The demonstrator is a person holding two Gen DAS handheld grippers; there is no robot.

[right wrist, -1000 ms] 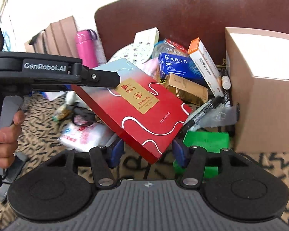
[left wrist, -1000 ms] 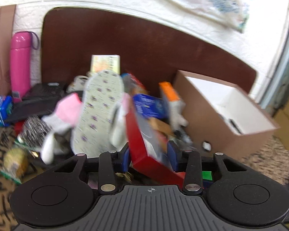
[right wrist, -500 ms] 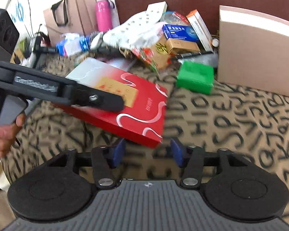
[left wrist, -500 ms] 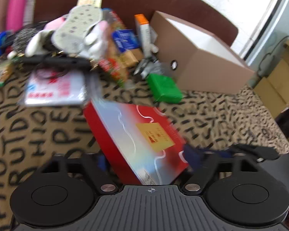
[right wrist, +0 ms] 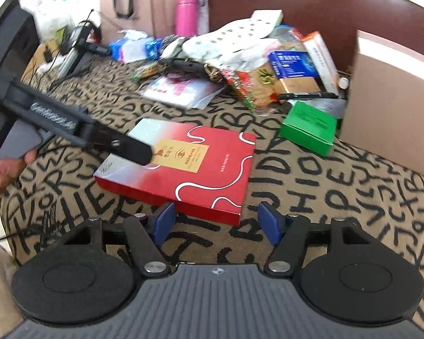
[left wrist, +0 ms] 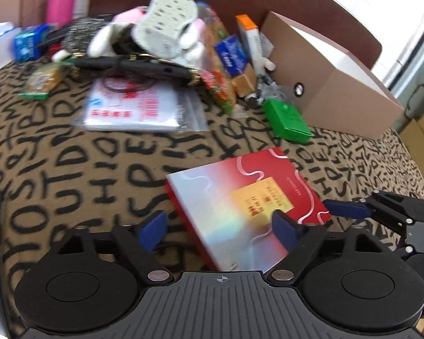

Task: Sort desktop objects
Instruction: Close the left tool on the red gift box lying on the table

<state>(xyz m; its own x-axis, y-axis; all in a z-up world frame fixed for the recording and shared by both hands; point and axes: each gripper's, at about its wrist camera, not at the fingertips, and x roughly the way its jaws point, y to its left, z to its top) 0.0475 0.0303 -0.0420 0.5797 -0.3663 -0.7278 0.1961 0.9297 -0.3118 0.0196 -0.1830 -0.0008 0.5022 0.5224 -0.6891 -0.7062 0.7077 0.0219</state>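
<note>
A tan tablecloth point(right wrist: 339, 197) printed with black letters fills most of both views. At the right edge stands a big cardboard box point(right wrist: 393, 113), and a heap of packets and small boxes point(right wrist: 257, 56) lies along the top centre of the right wrist view, in front of a dark brown board. The flat red box point(right wrist: 183, 166) lies on the cloth at the middle of the frame, apart from the heap. A small green box point(right wrist: 309, 127) sits between it and the cardboard box.

The left gripper point(left wrist: 220, 231) stands spread around the red box's near corner, its jaws closing, the pads not pressing it. The right gripper point(right wrist: 216, 223) stands spread just short of the box's near edge, its jaws opening with nothing between them. A hand point(right wrist: 2, 169) at the far left holds the left tool.
</note>
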